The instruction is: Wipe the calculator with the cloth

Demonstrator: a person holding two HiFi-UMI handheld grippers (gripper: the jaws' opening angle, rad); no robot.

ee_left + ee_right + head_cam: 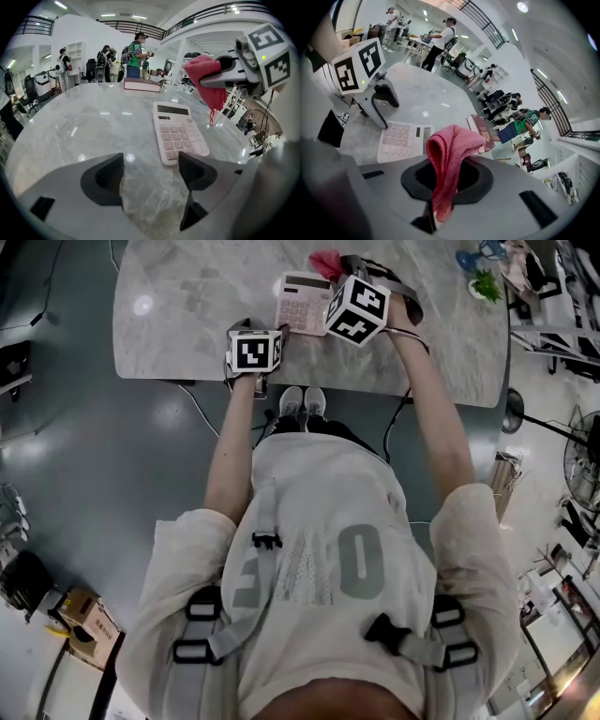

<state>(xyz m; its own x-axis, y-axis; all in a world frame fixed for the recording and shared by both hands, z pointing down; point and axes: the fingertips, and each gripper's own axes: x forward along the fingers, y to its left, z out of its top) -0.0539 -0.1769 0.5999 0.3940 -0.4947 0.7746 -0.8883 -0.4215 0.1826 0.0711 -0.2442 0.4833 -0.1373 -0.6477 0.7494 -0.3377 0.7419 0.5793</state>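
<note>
Currently my left claw is open and empty, low by the desk's front edge. A pink calculator lies flat just ahead. Raised at its right, my right claw pinches a red cloth.

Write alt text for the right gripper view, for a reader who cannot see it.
The right gripper is shut on a pink cloth that bunches up above its fingers. Beyond it a pale pink calculator lies on a grey marble table, with the left gripper beside it and people standing in the background.
</note>
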